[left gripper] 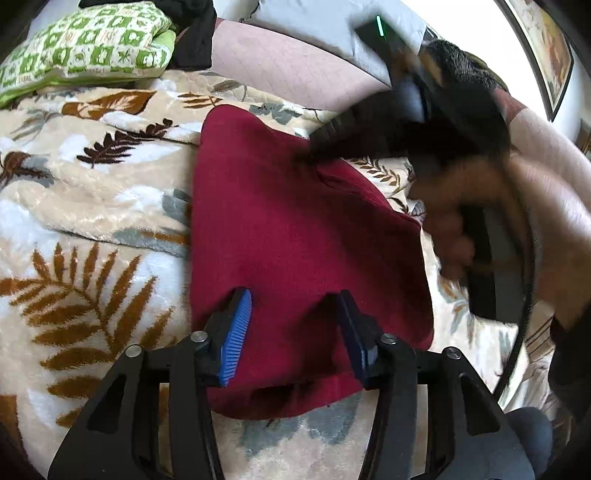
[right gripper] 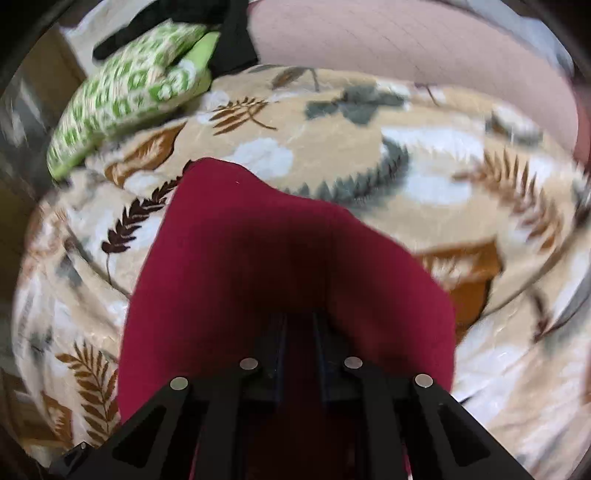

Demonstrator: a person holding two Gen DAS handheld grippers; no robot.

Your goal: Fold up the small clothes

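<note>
A dark red garment [left gripper: 295,236] lies on a leaf-patterned blanket [left gripper: 92,229]. My left gripper [left gripper: 293,302] is open, its blue-padded fingers [left gripper: 236,332] spread just above the garment's near part. My right gripper [left gripper: 314,155], blurred and held in a hand, has its tip down on the garment's far right part. In the right wrist view the garment [right gripper: 258,258] fills the centre, and my right gripper [right gripper: 300,317] has its fingers close together with red cloth between them.
A green and white patterned cushion [left gripper: 88,48] and dark clothing [left gripper: 192,33] lie at the far end of the bed. A pink sheet [left gripper: 288,70] lies beyond the blanket. A framed picture [left gripper: 546,51] hangs at the right.
</note>
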